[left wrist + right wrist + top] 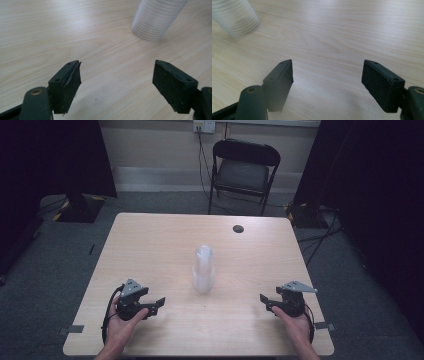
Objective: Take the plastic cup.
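Cups: a stack of clear plastic cups [204, 270] stands upside down, pretty much in the middle of the counter [150, 245], a bit tilted at the top. In the left claw view it sits up at the top right [156, 20], in the right claw view at the top left [234, 17].

Left claw: left claw [159, 305] sits near the front left corner of the counter, held in a hand [120, 325], pointing in toward the middle. Jaws are wide apart with nothing between them, just bare wood. Well apart from the cups.

Right claw: right claw [264, 301] is near the front right corner, held in the other hand [295, 325], also aimed inward. Jaws spread wide, nothing in them either. Also well apart from the cups.

Counter: light wood, with a small dark round cap [238, 228] near the back edge, right of centre.

Background: a black folding chair [244, 170] stands on the floor past the back edge.
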A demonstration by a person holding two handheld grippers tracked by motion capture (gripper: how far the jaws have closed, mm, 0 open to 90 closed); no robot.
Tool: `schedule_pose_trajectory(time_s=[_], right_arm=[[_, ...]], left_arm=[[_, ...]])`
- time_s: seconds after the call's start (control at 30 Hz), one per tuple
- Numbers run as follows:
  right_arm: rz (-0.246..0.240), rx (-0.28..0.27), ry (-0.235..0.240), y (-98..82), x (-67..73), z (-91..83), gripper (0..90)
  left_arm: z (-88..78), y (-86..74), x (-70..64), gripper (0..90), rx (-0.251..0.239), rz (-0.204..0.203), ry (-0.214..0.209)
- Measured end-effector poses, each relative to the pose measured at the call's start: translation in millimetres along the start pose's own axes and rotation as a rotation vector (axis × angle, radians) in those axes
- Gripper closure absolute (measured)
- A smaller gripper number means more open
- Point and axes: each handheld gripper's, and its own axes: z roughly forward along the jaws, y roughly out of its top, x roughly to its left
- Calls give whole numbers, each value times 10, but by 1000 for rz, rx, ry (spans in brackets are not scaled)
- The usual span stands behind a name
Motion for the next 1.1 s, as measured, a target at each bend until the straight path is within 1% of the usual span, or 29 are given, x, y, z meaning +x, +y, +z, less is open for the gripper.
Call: schedule_pose_trajectory(time_s=[0.07,0.1,0.13,0.17,0.2,0.27,0.33,0.37,0.4,0.47,0.53,0.57,0.6,0.63,0.7,0.73,0.8,0.83,0.87,0.9,0.93,0.97,1.0,1.03,1.07,1.1], right_arm=[[-23,0,1,-12,34,-7,249],[-44,3,8,-18,55,-5,248],[-52,5,22,-24,78,-6,246],[-53,-1,34,-26,100,-7,243],[-64,-5,45,-19,122,-11,242],[-90,-28,63,-3,170,-21,244],[-92,-25,72,1,197,-26,249],[-91,-17,92,-3,219,-31,275],[-91,-3,129,-17,261,-48,306],[-95,2,143,-14,299,-59,308],[-100,4,148,-7,322,-60,311],[-100,4,148,-7,322,-60,311],[-95,12,168,-7,329,-51,324],[-97,15,172,-8,334,-51,325],[-94,16,180,-5,343,-50,333],[-91,17,186,-4,349,-54,334],[-89,14,189,4,368,-63,340],[-86,12,189,7,377,-66,340],[-85,12,192,11,382,-67,341],[-87,10,193,14,381,-62,341],[-84,9,192,17,377,-56,342],[-74,8,196,18,370,-49,342],[-73,9,200,18,362,-45,342],[-72,11,197,17,357,-44,342],[-72,8,200,15,351,-41,343],[-72,9,204,14,349,-41,346]], left_arm=[[9,18,-9,219,-3,-10,-27],[14,30,-13,218,4,-12,-32],[14,40,-21,218,7,-15,-38],[14,40,-21,218,7,-15,-38],[13,51,-45,218,4,-5,-61],[11,65,-84,215,4,-1,-83],[7,75,-108,229,0,0,-91],[-2,87,-140,229,-1,2,-100],[-23,111,-221,245,-12,25,-112],[-46,140,-302,245,-14,41,-130],[-66,176,-374,242,-26,72,-141],[-66,176,-374,242,-26,72,-141],[-86,220,-420,240,-41,103,-147],[-95,244,-439,238,-47,106,-151],[-105,293,-466,234,-62,107,-164],[-107,319,-474,230,-64,115,-166],[-103,342,-488,230,-69,116,-170],[-88,384,-508,231,-76,138,-175],[-82,405,-516,231,-76,154,-168],[-82,405,-516,232,-76,154,-168],[-79,445,-526,233,-94,164,-166],[-79,445,-526,242,-94,164,-166],[-87,508,-526,253,-109,156,-177],[-87,508,-526,256,-109,156,-177],[-92,584,-532,256,-117,160,-168],[-92,626,-535,256,-120,164,-169]])
